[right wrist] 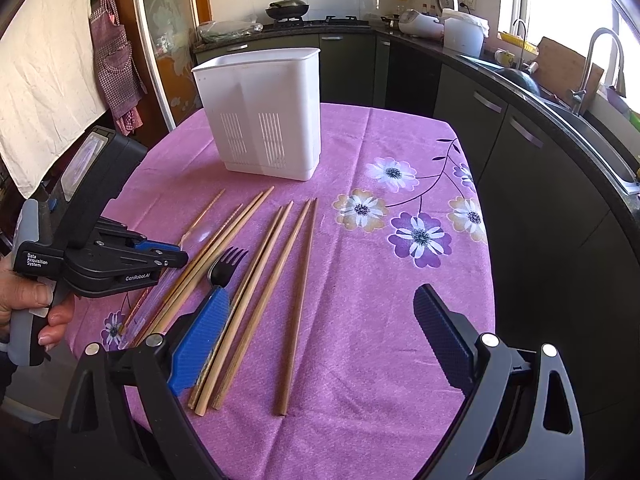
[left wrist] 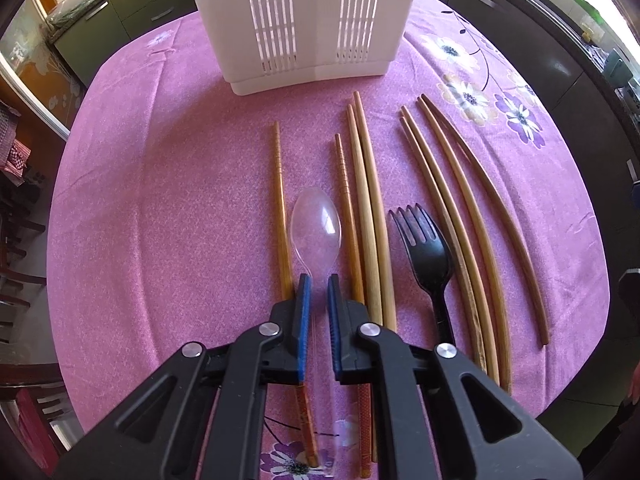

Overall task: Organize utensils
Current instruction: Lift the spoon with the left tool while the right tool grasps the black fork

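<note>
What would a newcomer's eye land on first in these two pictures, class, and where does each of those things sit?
First the pink flowered tablecloth filling both views, with the white slotted utensil holder standing upright at its far end. Next, the row of wooden chopsticks lying lengthwise with a black fork among them. Nearest the camera, the left gripper straddles the handle of a clear plastic spoon, while the right gripper hangs wide open.

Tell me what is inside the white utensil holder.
Nothing is visible inside the white utensil holder: only bare inner wall near the rim shows. Its lower interior is hidden by its walls.
</note>
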A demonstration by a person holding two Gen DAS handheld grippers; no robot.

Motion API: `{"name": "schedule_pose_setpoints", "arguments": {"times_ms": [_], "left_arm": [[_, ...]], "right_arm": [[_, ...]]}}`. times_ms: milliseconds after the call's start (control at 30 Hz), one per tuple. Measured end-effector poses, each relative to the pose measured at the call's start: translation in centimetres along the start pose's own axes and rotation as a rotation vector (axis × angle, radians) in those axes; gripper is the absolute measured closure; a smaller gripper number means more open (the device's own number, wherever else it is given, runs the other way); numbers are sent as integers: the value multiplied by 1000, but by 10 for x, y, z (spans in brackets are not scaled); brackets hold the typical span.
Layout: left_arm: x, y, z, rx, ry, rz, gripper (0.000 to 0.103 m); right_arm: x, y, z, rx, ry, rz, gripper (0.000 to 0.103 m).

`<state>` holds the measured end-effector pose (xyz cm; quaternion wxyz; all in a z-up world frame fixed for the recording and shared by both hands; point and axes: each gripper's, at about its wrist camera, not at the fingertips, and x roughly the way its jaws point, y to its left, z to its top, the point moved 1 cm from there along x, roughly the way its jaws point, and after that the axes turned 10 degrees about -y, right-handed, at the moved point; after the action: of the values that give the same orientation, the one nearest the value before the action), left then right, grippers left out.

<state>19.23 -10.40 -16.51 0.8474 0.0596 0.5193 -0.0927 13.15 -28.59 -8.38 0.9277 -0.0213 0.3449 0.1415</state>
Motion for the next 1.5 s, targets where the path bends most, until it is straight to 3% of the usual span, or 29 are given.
{"name": "schedule_pose_setpoints", "arguments": {"times_ms": [100, 467, 700, 733, 800, 900, 1033, 1300, 1500], "left_arm": [[-4, 1, 1, 2, -3, -15, 95], [-60, 14, 11, -26, -151, -48, 95], [-93, 17, 11, -20, -228, -44, 95], [-96, 18, 11, -18, -234, -43, 95], [-100, 18, 11, -13, -242, -42, 95], [-103, 22, 10, -14, -249, -45, 95], [-105, 28, 8, -22, -258, -48, 95], [-105, 35, 5, -27, -263, -57, 95], [-106, 35, 4, -24, -267, -61, 95]], "right_arm": [[0, -1, 0, 1, 5, -3, 11], [13, 11, 0, 1, 69, 67, 7], [41, 47, 1, -3, 189, 161, 8], [45, 53, 0, -7, 202, 172, 10], [52, 63, 1, -23, 224, 161, 31], [63, 75, 0, -27, 267, 173, 48], [77, 86, -6, -27, 324, 179, 53], [97, 93, -13, -15, 376, 149, 72], [106, 92, -15, -10, 392, 121, 73]]}}
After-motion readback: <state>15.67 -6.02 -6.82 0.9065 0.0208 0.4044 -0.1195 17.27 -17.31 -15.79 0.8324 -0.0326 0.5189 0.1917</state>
